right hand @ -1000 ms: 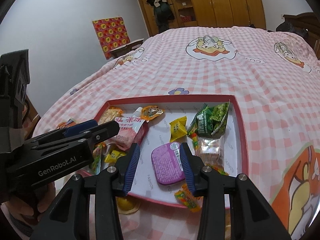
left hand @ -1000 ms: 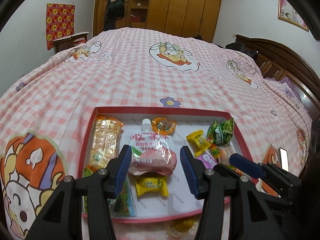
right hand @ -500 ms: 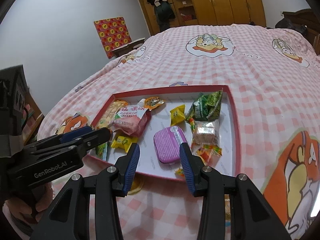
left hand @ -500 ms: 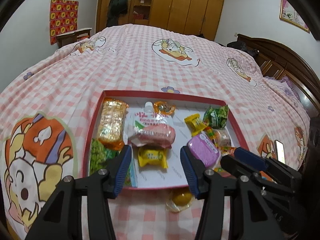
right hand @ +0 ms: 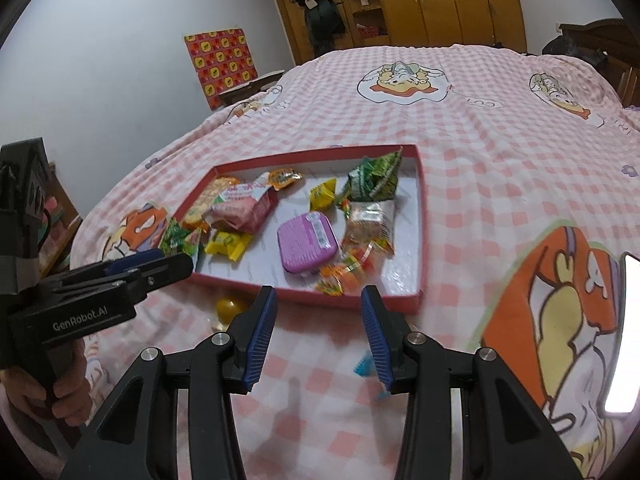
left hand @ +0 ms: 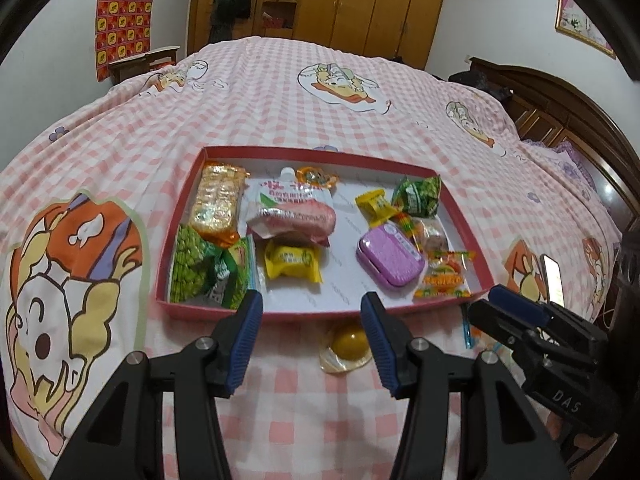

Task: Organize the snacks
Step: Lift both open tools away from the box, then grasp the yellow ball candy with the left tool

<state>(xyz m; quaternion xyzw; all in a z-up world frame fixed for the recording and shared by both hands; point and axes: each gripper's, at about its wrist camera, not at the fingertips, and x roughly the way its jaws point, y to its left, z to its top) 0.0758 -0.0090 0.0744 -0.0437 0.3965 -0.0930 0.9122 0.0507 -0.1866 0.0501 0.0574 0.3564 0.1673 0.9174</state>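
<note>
Tray: a red-rimmed tray (left hand: 188, 216) of snacks lies on the checked bedspread (left hand: 360, 120), just beyond both grippers.
Purple tin: the purple tin (left hand: 390, 256) lies flat in the tray's near right part, a yellow packet (left hand: 292, 258) to its left.
Outside the tray: a yellow jelly cup (left hand: 349, 343) sits on the bedspread beside the near rim; a blue-edged wrapper (right hand: 366, 366) lies partly hidden behind the right gripper's finger.
Left gripper: left gripper (left hand: 312, 344), jaws wide apart, holding nothing.
Right gripper: right gripper (right hand: 318, 338), equally spread and empty.
Change: a second ago the right gripper's jaws flanked the tin; both have drawn back short of the tray.
</note>
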